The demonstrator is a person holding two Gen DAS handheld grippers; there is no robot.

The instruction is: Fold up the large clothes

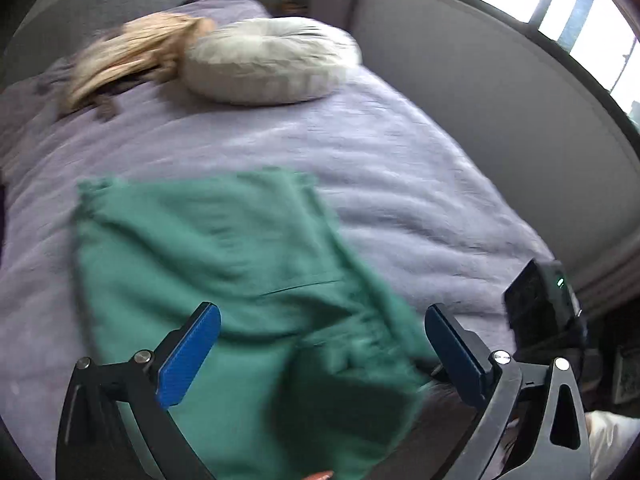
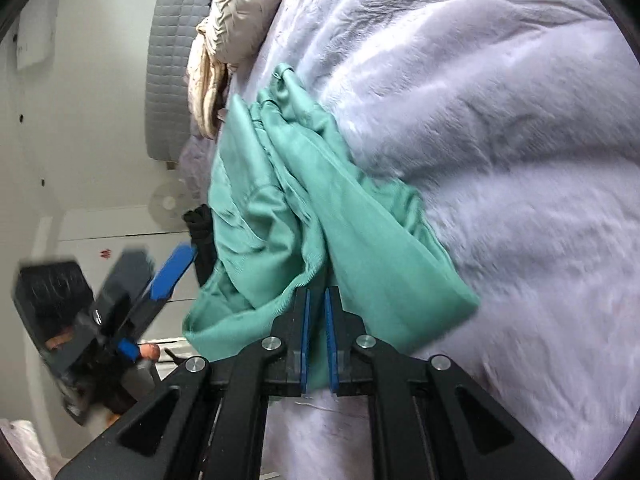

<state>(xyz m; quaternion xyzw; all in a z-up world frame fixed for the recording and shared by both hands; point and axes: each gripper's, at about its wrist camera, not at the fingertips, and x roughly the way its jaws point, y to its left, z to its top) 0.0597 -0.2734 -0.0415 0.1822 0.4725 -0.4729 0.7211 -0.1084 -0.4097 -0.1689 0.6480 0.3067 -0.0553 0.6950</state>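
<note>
A green garment (image 1: 224,248) lies spread on the lavender bedspread (image 1: 400,168), one end bunched at the near bed edge. My left gripper (image 1: 322,310) hovers over that near end, its jaws wide apart and its blue pads (image 1: 192,356) touching no cloth. In the right wrist view the garment (image 2: 360,232) runs crumpled along the bed's edge. My right gripper (image 2: 316,296) is shut on a fold of the green cloth, which shows between its pads. The left gripper appears there blurred, one of its blue fingers (image 2: 174,268) off the bed's side. The right gripper's black body (image 1: 540,308) shows at the bed's near right.
A round cream cushion (image 1: 268,64) and a beige quilted jacket (image 1: 132,60) lie at the far end of the bed. A grey padded headboard (image 2: 172,60) stands behind them. A grey wall (image 1: 480,100) with a window above it (image 1: 560,8) runs along the bed's right side.
</note>
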